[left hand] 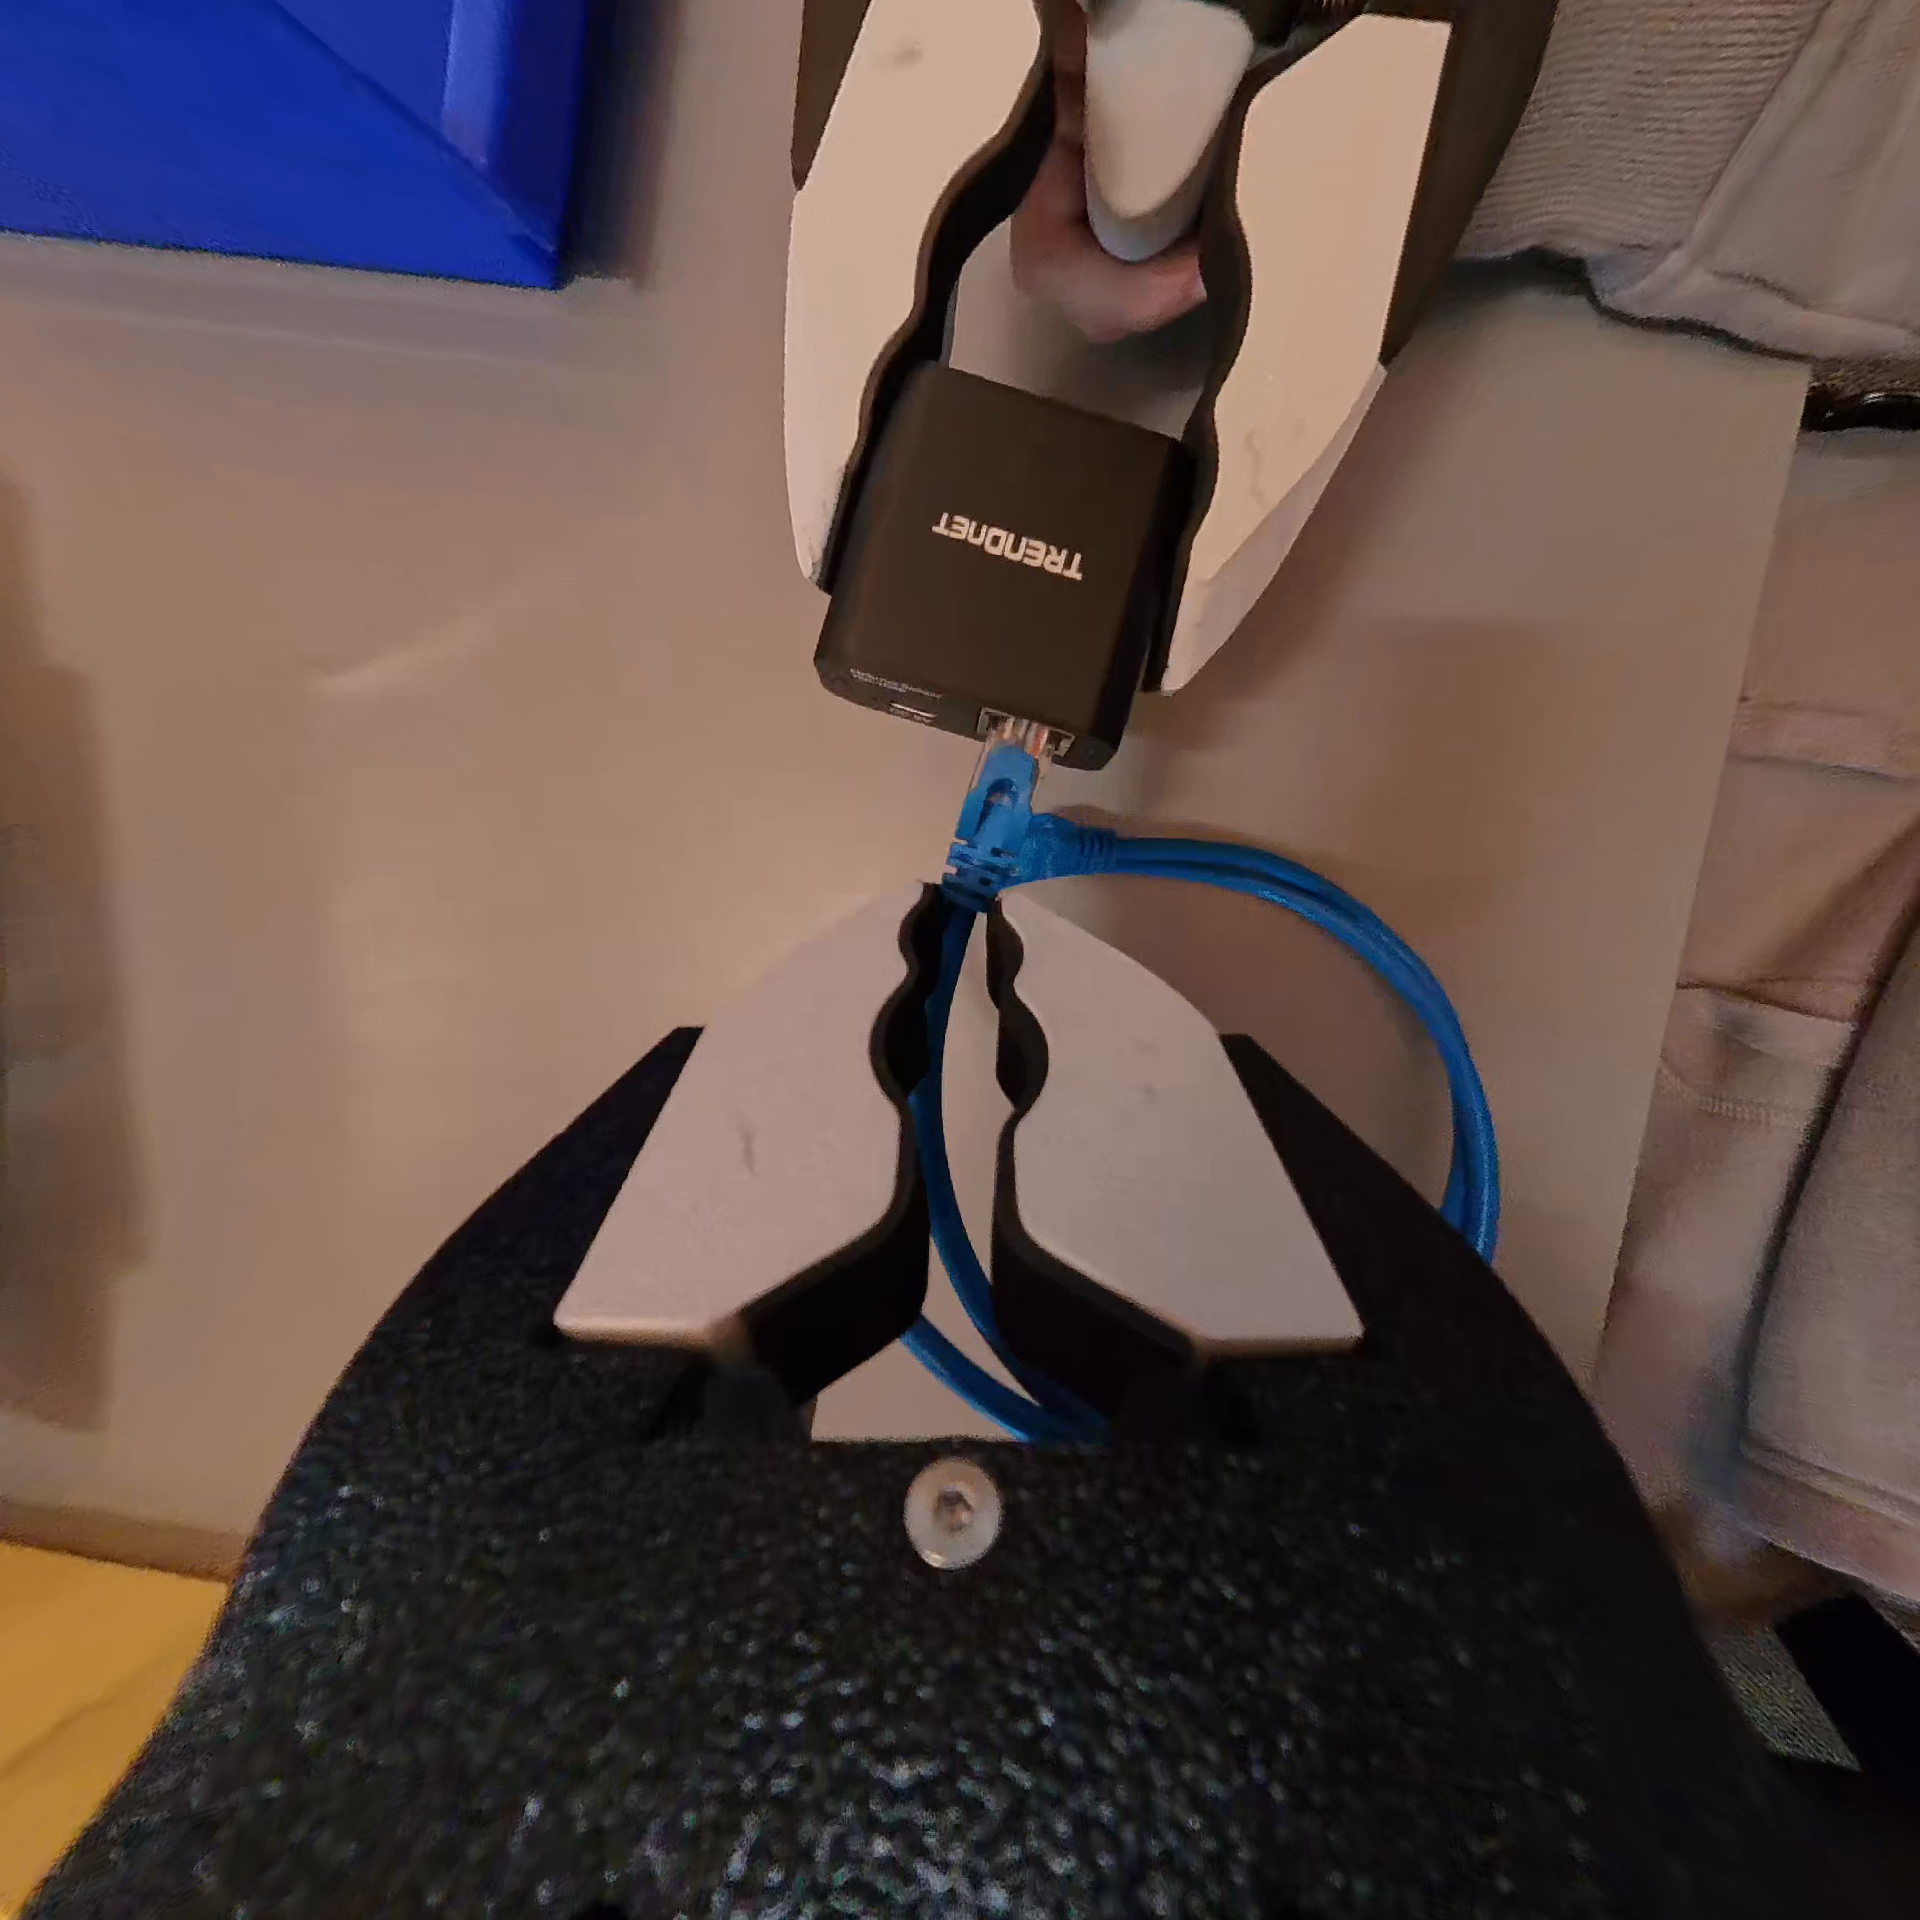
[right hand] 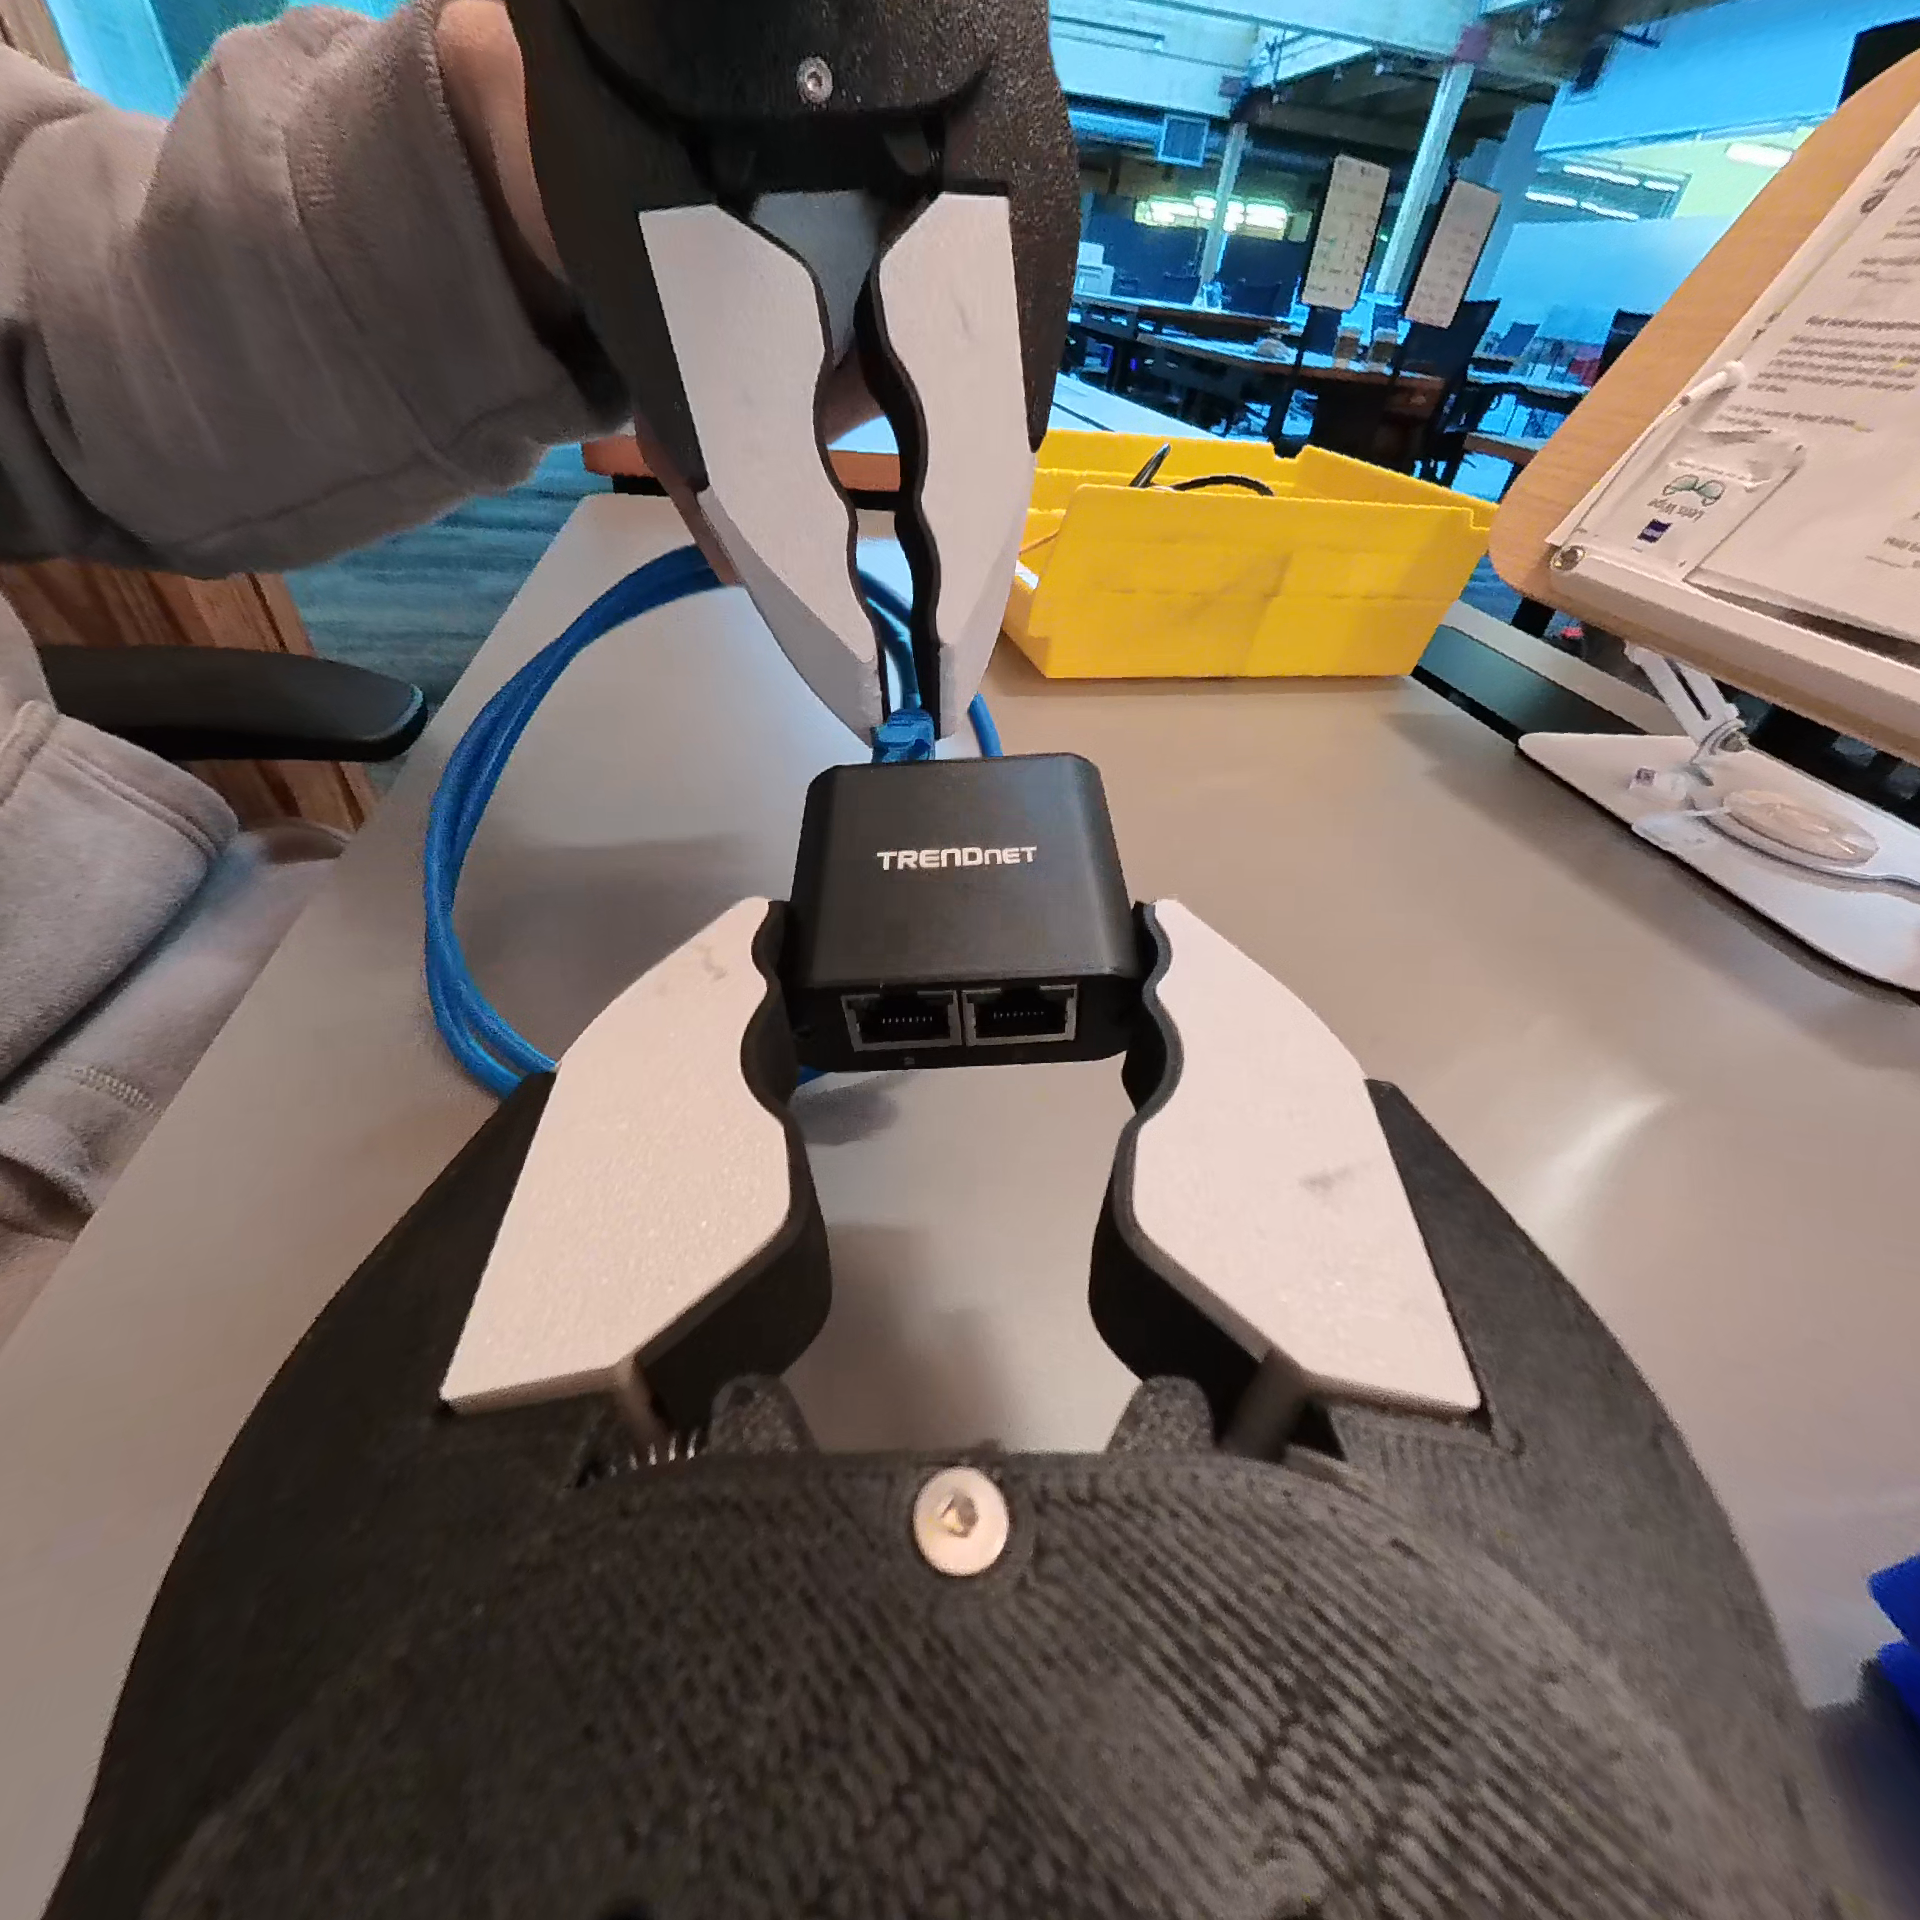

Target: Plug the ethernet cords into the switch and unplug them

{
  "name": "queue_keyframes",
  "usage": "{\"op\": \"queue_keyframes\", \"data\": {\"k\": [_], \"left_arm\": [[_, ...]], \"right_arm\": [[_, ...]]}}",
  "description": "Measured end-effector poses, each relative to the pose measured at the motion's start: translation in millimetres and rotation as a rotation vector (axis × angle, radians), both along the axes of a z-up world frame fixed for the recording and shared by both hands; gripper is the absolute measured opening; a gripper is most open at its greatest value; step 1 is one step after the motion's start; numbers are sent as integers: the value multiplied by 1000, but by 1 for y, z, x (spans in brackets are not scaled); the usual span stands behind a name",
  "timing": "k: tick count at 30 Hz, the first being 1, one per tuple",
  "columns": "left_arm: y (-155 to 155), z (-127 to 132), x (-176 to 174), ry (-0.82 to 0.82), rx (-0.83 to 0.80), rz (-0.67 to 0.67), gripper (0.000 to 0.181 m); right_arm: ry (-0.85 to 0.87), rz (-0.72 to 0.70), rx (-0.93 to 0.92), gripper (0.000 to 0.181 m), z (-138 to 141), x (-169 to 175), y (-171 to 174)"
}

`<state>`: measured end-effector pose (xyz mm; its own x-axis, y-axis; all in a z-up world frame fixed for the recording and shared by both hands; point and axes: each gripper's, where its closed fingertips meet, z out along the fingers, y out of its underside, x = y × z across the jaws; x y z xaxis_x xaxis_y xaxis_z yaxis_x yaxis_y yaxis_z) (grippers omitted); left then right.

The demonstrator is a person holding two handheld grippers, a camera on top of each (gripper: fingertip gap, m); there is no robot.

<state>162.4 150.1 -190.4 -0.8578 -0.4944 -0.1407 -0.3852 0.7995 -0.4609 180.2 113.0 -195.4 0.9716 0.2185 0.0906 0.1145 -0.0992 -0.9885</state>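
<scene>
A small black switch [right hand: 951, 873] is held just above the grey table [right hand: 1455, 935]. My right gripper [right hand: 956, 935] is shut on its two sides. Two empty ports [right hand: 899, 1018] face the right wrist camera. My left gripper [left hand: 961, 904] is shut on the blue ethernet cord [left hand: 1434, 1039] just behind its plug [left hand: 987, 805]. The plug's clear tip sits in the mouth of a port on the switch's [left hand: 997, 551] far side. The right gripper [left hand: 997, 623] shows there too, and the left gripper [right hand: 904, 717] shows in the right wrist view. The cord's other plug [left hand: 1065, 842] lies loose beside it.
The cord's loop [right hand: 468, 831] lies on the table to the left. A yellow bin [right hand: 1247, 582] stands behind the switch. A white document stand [right hand: 1714, 520] is at the right. A chair armrest [right hand: 229, 707] is off the table's left edge. A blue box [left hand: 281, 125] sits nearby. There is about 5 cm between the tips of the two grippers.
</scene>
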Motion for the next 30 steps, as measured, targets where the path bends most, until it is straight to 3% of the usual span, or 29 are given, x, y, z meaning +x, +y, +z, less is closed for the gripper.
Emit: {"op": "queue_keyframes", "data": {"k": [1, 8, 11, 16, 20, 30], "left_arm": [[0, -1, -1, -8, -9, -13, 5], [-4, 1, -1, -50, -99, -70, 7], [-10, 8, 0, -105, -266, -173, 8], [-25, 17, -2, -103, -573, -232, 14], [-31, 3, 0, -105, -529, -254, 12], [-31, 5, 3, -131, -566, -256, 11]], "right_arm": [[-1, 6, -5, 62, -1, -1, 0], [-1, 10, 17, 62, 2, -1, -2], [27, 20, 61, 62, 8, 0, -6], [61, 38, 101, 62, 14, 1, -10], [34, 46, 64, 62, 9, -2, -7], [49, 43, 79, 63, 12, -1, -9]]}}
